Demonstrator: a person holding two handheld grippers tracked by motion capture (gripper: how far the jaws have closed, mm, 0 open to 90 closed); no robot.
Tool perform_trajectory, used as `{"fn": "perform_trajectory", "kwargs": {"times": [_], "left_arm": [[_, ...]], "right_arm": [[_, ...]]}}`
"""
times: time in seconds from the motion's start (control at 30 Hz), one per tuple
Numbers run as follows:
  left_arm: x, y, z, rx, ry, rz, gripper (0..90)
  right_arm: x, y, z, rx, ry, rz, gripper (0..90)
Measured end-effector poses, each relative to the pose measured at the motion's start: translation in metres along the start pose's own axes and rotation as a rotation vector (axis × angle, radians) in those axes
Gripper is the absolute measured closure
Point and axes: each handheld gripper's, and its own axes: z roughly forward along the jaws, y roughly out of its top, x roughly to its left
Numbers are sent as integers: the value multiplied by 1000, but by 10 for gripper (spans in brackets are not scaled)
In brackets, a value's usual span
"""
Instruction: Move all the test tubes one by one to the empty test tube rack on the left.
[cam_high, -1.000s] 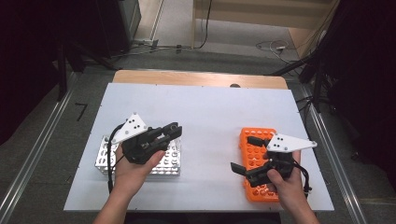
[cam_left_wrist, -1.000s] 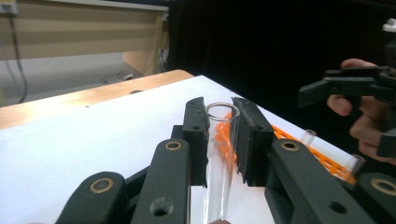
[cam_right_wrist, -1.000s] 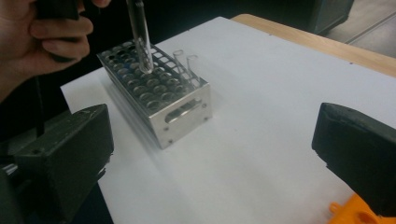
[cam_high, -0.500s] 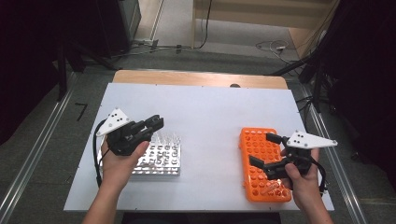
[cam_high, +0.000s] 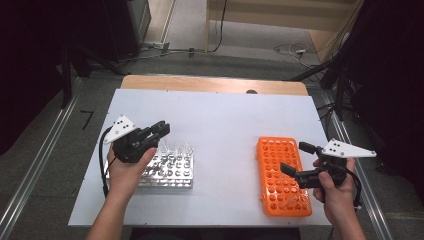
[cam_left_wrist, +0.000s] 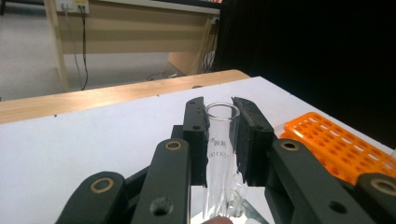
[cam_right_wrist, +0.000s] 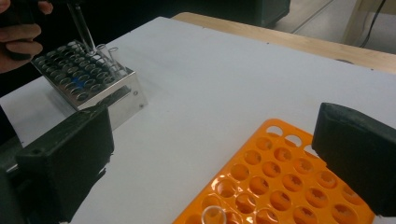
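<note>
**Desk:** What is the left hand-held gripper (cam_left_wrist: 219, 140) doing at the bench (cam_high: 225, 115)?

**Operator:** I have its jaws clamped on a clear glass tube (cam_left_wrist: 219, 154), held upright over the metal rack (cam_high: 170, 170) at the left. The right hand-held gripper (cam_high: 300, 160) hangs with jaws wide and empty beside the orange rack (cam_high: 280, 175), where one tube (cam_right_wrist: 212, 217) lies in the near corner.

**Desk:** How do you seat it cleanly?

**Operator:** I judge it best to keep the tube vertical, line its base over a free hole, lower slowly, and let go only once it bears on the rack. Tilting risks knocking the tubes already standing (cam_right_wrist: 112, 56).

**Desk:** What has changed?

**Operator:** A second ago both hands sat nearer the middle. My left has swung out and down over the metal rack's far left corner; my right has drawn off to the orange rack's right edge.
</note>
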Motion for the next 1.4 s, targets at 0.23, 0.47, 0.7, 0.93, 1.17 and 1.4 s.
{"fn": "perform_trajectory", "kwargs": {"times": [0.23, 0.47, 0.7, 0.93, 1.17, 1.4], "left_arm": [[3, -7, 12, 17, 20, 21, 757], [5, -15, 19, 49, 35, 16, 756], [3, -20, 24, 91, 40, 26, 755], [2, -24, 22, 139, 46, 29, 752], [-1, -26, 22, 180, 44, 34, 744], [0, -29, 24, 237, 41, 16, 732]], "right_arm": [[-8, -5, -5, -2, -21, 14, 0], [-12, -6, -8, -3, -29, 23, 0], [-14, -8, -9, 0, -31, 28, 0], [-16, -8, -11, -1, -36, 28, 0], [-18, -11, -9, 7, -35, 34, 0], [-20, -14, -8, 13, -31, 34, 0]]}}
